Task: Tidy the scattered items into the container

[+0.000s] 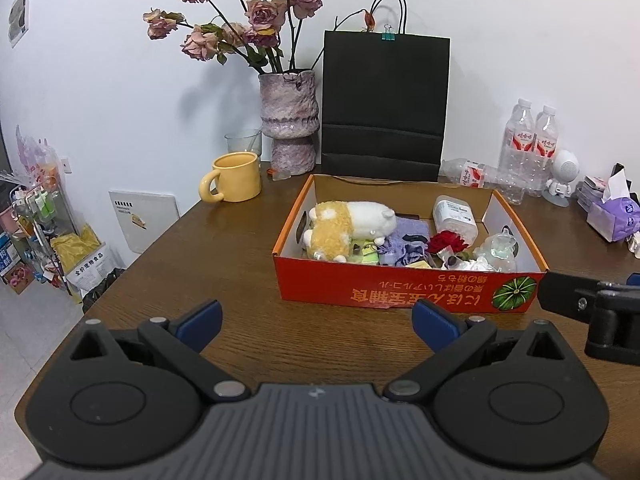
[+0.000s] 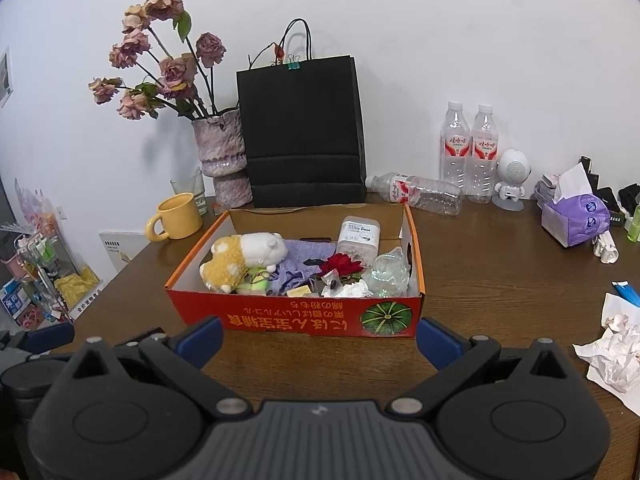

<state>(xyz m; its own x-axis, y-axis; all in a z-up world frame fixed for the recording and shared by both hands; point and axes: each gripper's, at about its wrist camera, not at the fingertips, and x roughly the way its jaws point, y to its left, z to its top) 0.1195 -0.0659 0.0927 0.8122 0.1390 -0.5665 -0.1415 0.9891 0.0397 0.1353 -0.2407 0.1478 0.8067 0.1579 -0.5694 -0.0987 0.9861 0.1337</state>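
Observation:
An orange cardboard box (image 1: 384, 292) (image 2: 280, 318) stands on the brown table. It holds a yellow-and-white plush toy (image 1: 344, 226) (image 2: 244, 258), a purple cloth (image 1: 404, 244), a red rose (image 1: 446, 242) (image 2: 340, 264), a white jar (image 1: 454, 214) (image 2: 358, 236), a clear glass piece (image 1: 498, 248) (image 2: 388, 272) and crumpled paper. My left gripper (image 1: 316, 324) is open and empty, in front of the box's left part. My right gripper (image 2: 320, 336) is open and empty, just in front of the box. Crumpled white paper (image 2: 616, 356) lies on the table at the right.
Behind the box stand a black paper bag (image 1: 384, 104), a vase of dried roses (image 1: 288, 120), a yellow mug (image 1: 236, 178) and water bottles (image 2: 468, 148), one lying down (image 2: 416, 192). A purple tissue pack (image 2: 576, 216) and a small white robot figure (image 2: 512, 176) sit at the right.

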